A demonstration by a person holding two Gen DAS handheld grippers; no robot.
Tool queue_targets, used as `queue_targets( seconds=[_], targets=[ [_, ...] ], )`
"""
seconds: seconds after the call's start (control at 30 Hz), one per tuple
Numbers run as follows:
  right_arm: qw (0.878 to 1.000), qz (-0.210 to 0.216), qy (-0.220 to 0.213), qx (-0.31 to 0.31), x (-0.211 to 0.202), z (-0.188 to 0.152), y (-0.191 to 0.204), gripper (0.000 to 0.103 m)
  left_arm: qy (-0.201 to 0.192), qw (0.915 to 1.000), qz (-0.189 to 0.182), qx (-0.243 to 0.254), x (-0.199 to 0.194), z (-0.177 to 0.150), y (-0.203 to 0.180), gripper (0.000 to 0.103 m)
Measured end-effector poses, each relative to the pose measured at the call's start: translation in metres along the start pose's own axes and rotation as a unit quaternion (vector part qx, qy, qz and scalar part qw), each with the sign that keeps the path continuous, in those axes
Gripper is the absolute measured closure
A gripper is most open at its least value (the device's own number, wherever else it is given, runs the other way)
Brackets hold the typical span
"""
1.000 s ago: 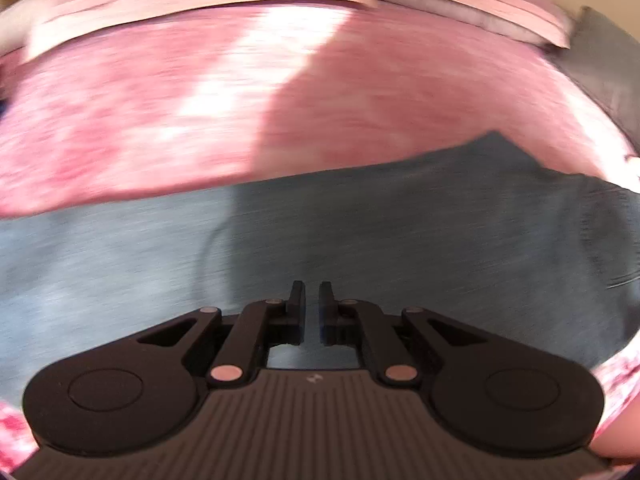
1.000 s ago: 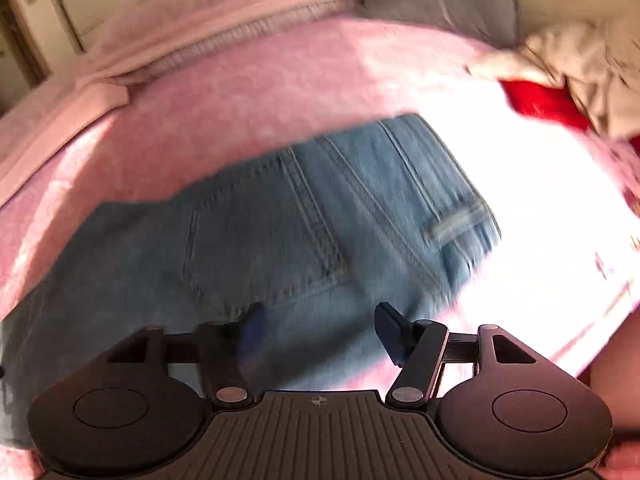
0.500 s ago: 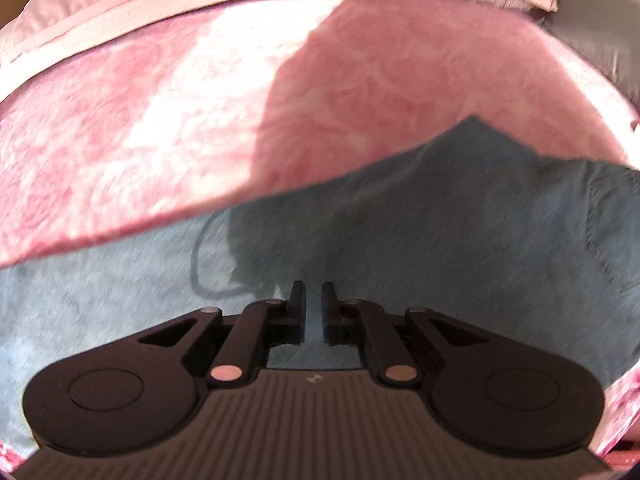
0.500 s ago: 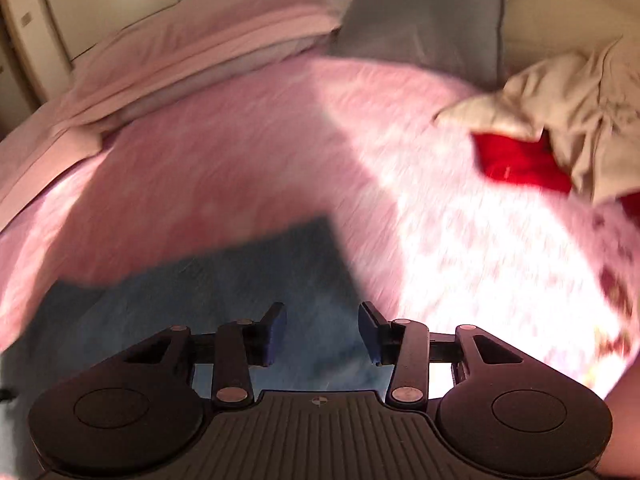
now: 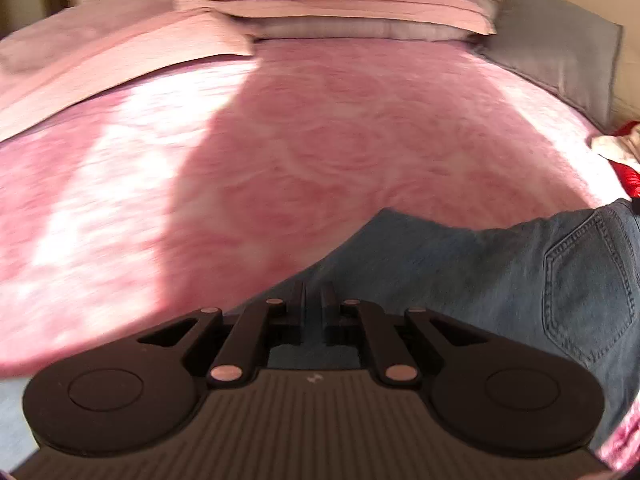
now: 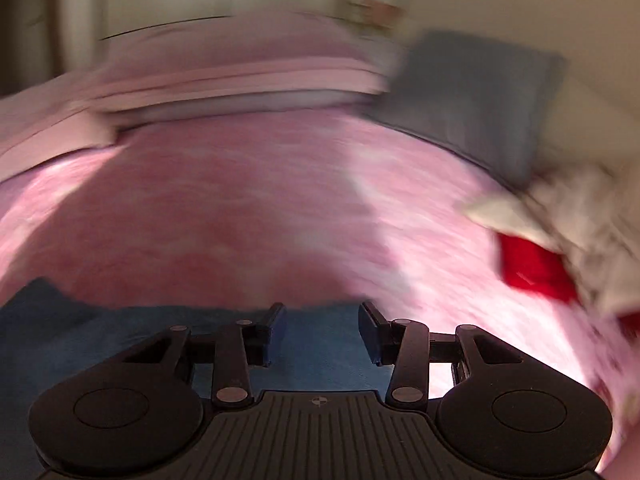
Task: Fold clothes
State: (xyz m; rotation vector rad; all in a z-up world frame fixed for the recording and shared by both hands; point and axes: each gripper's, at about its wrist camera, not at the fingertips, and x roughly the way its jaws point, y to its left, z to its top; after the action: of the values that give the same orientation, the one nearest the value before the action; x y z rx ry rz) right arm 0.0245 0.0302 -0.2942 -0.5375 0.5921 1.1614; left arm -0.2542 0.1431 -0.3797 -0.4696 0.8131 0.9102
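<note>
Blue jeans point(image 5: 480, 280) lie on a pink bedspread point(image 5: 320, 140), with a back pocket point(image 5: 588, 288) showing at the right of the left wrist view. My left gripper point(image 5: 312, 300) is shut, its narrow gap over the near edge of the denim; whether it pinches cloth is hidden. In the blurred right wrist view the jeans point(image 6: 120, 344) fill the lower left. My right gripper point(image 6: 322, 326) is open, with denim beneath its jaws.
Pink pillows point(image 5: 332, 4) and a grey cushion point(image 5: 560, 56) lie at the head of the bed. A heap of beige clothes point(image 6: 580, 224) over something red point(image 6: 536, 268) sits at the right. Sunlit patches cross the bedspread.
Both cameras have tilted up and drawn back, so less denim and more of the bed shows. The right gripper has stayed open, the left shut.
</note>
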Motion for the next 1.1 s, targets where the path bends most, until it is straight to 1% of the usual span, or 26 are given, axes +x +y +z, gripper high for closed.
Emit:
queue_targets(
  seconds=[0.03,0.07,0.1,0.13,0.17,0.2,0.23,0.3,0.37,0.43,0.5,0.53,0.57,0.6,0.63,0.7,0.77,0.8,0.83,0.87,0.9,0.93,1.0,1.07,1.1],
  targets=[
    [1.000,0.003,0.004,-0.009,0.008,-0.007,0.014,0.059,0.005,1.0000,0.003,0.008,0.013,-0.002,-0.004,0.098],
    [1.000,0.001,0.021,-0.013,0.021,-0.017,0.021,0.059,0.006,0.9998,0.009,0.017,0.020,-0.004,-0.006,0.098],
    [0.999,-0.009,0.046,-0.019,0.040,-0.026,0.023,0.059,0.001,0.9996,0.012,0.026,0.020,-0.005,-0.008,0.098],
    [0.998,-0.013,0.056,-0.015,0.048,-0.033,0.020,0.059,-0.005,0.9992,0.015,0.036,0.020,-0.006,-0.010,0.098],
    [0.998,-0.011,0.056,-0.002,0.048,-0.039,0.017,0.058,-0.010,0.9987,0.019,0.046,0.019,-0.007,-0.011,0.097],
    [0.998,-0.009,0.055,0.010,0.048,-0.045,0.013,0.058,-0.016,0.9988,0.017,0.043,0.013,-0.008,-0.008,0.097],
    [0.998,-0.009,0.055,0.017,0.044,-0.048,0.011,0.058,-0.023,0.9993,0.011,0.027,0.002,-0.011,0.000,0.097],
    [0.998,-0.014,0.049,0.029,0.023,-0.047,0.008,0.058,-0.035,0.9994,0.000,-0.003,-0.022,-0.019,0.016,0.098],
    [0.998,-0.003,0.042,0.048,0.007,-0.043,0.006,0.058,-0.041,0.9988,-0.005,-0.026,-0.045,-0.034,0.034,0.098],
    [0.997,0.013,0.041,0.065,-0.010,-0.046,0.011,0.058,-0.041,0.9983,0.001,-0.042,-0.068,-0.058,0.051,0.098],
    [0.996,0.015,0.052,0.068,-0.019,-0.060,0.017,0.058,-0.029,0.9980,0.014,-0.054,-0.081,-0.085,0.069,0.098],
    [0.996,0.013,0.063,0.066,-0.019,-0.067,0.020,0.058,-0.019,0.9978,0.026,-0.058,-0.083,-0.101,0.079,0.098],
    [0.995,0.008,0.079,0.060,-0.014,-0.078,0.022,0.058,-0.020,0.9975,0.033,-0.059,-0.087,-0.114,0.087,0.098],
    [0.995,0.004,0.076,0.058,-0.011,-0.088,0.024,0.058,-0.032,0.9972,0.036,-0.058,-0.093,-0.126,0.094,0.099],
    [0.997,0.003,0.059,0.059,-0.011,-0.096,0.025,0.057,-0.044,0.9965,0.045,-0.055,-0.101,-0.135,0.101,0.099],
    [0.997,-0.009,0.046,0.055,-0.015,-0.097,0.030,0.057,-0.069,0.9934,0.072,-0.057,-0.122,-0.147,0.115,0.099],
    [0.997,-0.024,0.024,0.063,-0.028,-0.094,0.037,0.057,-0.085,0.9891,0.093,-0.077,-0.145,-0.163,0.136,0.098],
    [0.997,-0.019,0.011,0.068,-0.036,-0.094,0.042,0.057,-0.087,0.9868,0.111,-0.079,-0.153,-0.171,0.147,0.098],
    [0.997,-0.006,-0.002,0.073,-0.043,-0.094,0.046,0.057,-0.085,0.9841,0.136,-0.076,-0.157,-0.180,0.157,0.098],
    [0.997,0.003,-0.005,0.071,-0.045,-0.096,0.052,0.057,-0.078,0.9803,0.168,-0.068,-0.159,-0.190,0.168,0.098],
    [0.998,0.009,-0.001,0.064,-0.043,-0.101,0.059,0.057,-0.076,0.9753,0.195,-0.072,-0.161,-0.200,0.183,0.098],
    [0.998,0.014,0.003,0.057,-0.041,-0.105,0.066,0.057,-0.080,0.9694,0.215,-0.088,-0.164,-0.210,0.201,0.098],
    [0.999,0.007,-0.008,0.034,-0.035,-0.120,0.077,0.057,-0.086,0.9557,0.255,-0.120,-0.170,-0.230,0.237,0.097],
    [0.999,0.000,-0.034,0.027,-0.036,-0.131,0.082,0.056,-0.101,0.9395,0.297,-0.137,-0.178,-0.243,0.267,0.097],
    [0.998,-0.004,-0.049,0.026,-0.037,-0.137,0.083,0.056,-0.108,0.9295,0.323,-0.142,-0.179,-0.247,0.278,0.097]
  ],
)
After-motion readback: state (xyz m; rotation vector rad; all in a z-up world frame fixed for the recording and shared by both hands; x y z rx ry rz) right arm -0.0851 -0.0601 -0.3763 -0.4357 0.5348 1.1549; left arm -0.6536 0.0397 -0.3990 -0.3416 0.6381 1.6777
